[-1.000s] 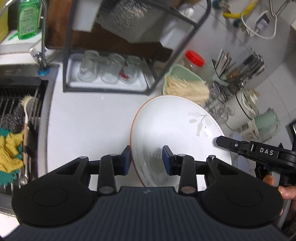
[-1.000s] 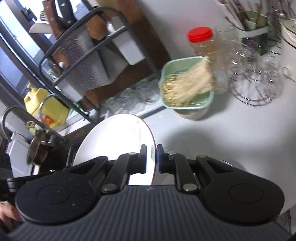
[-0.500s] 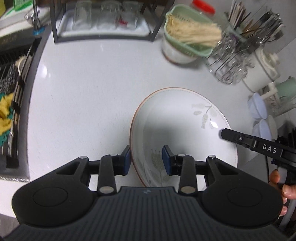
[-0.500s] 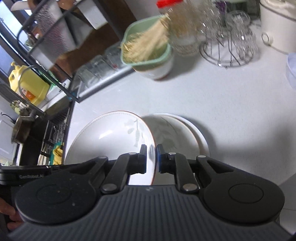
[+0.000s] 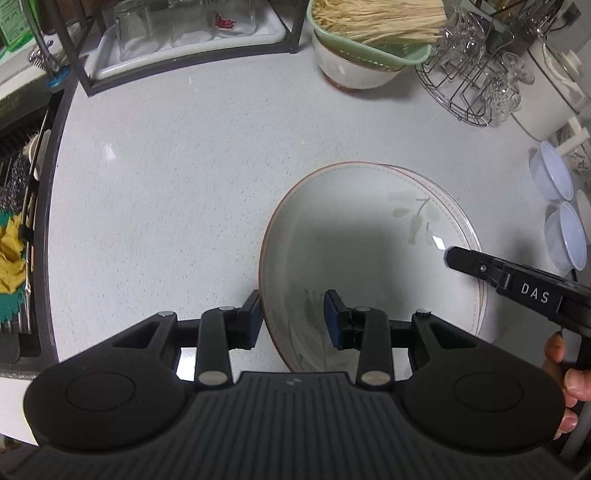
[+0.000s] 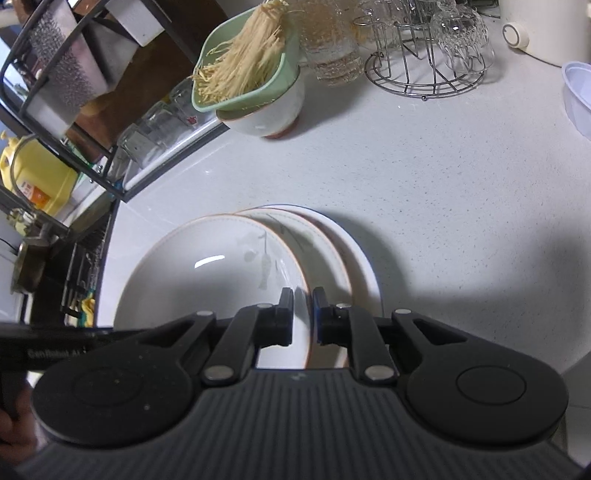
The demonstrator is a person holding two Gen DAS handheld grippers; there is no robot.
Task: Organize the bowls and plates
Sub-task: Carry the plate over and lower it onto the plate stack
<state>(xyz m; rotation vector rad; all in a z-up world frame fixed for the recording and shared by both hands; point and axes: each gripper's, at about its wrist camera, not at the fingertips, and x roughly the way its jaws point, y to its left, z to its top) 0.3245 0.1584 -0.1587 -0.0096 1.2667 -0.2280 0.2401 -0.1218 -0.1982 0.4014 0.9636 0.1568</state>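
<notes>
1. My left claw (image 5: pixel 293 317) has its pads either side of the near-left rim of the top plate (image 5: pixel 354 236): one pad outside, one inside on the sloping wall, clamped on it.
2. My right claw (image 6: pixel 303 315) pinches the same plate's right rim (image 6: pixel 221 266), jaws almost fully together. Two grips on opposite edges, presumably to keep the wide dish level while it goes down.
3. The plate hangs just over a stack of two more plates (image 6: pixel 332 254) on the white counter (image 5: pixel 184 166), offset to the left. Judgement: the stack is the intended home; the dish needs shifting right before release.
4. Cannot tell whether the held plate already touches the one beneath; the contact is hidden under it.
5. Farther off: a bowl (image 5: pixel 351 74) carrying a green strainer of noodles (image 5: pixel 373 22), a wire rack of glasses (image 5: pixel 476 74), and a tray of glasses under a dark shelf frame (image 5: pixel 177 33).
6. Sink (image 5: pixel 18 221) at far left is cut off; contents indistinct.
</notes>
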